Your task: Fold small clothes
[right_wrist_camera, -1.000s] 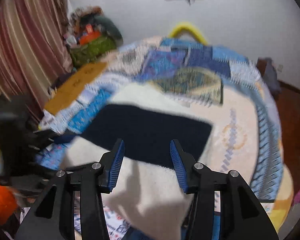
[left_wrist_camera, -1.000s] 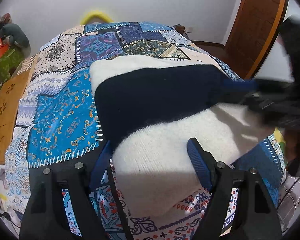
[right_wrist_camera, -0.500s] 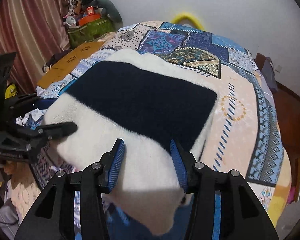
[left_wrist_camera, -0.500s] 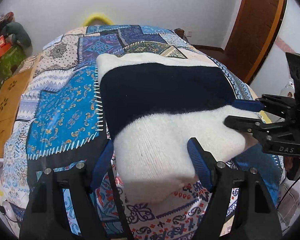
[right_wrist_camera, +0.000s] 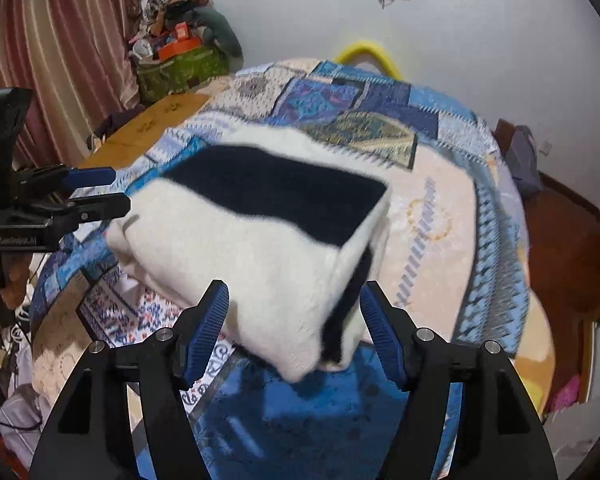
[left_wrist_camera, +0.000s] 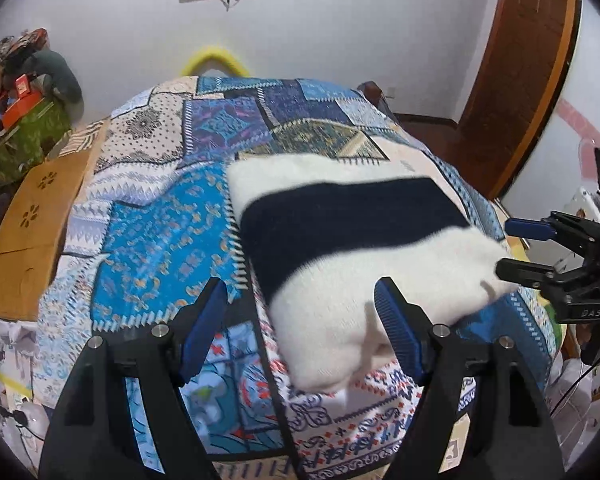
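Observation:
A folded white knit garment with a wide dark navy band (left_wrist_camera: 356, 236) lies on the patchwork bedspread (left_wrist_camera: 160, 240); it also shows in the right wrist view (right_wrist_camera: 260, 224). My left gripper (left_wrist_camera: 300, 328) is open and empty at the garment's near left corner, its fingers not touching it. My right gripper (right_wrist_camera: 294, 328) is open and empty at the near right corner, where folded layers show. Each gripper appears in the other view, the right (left_wrist_camera: 532, 248) and the left (right_wrist_camera: 96, 192), open beside the garment's side edges.
A brown cardboard sheet (left_wrist_camera: 32, 232) lies along the bed's left side. A green bag piled with clutter (left_wrist_camera: 24, 136) stands by the far wall. A yellow hoop (left_wrist_camera: 212, 60) rises behind the bed. A wooden door (left_wrist_camera: 528, 60) is at the right.
Both grippers have drawn back from the garment, which now lies lower and flatter on the bed. The right gripper has moved out past the garment's right edge.

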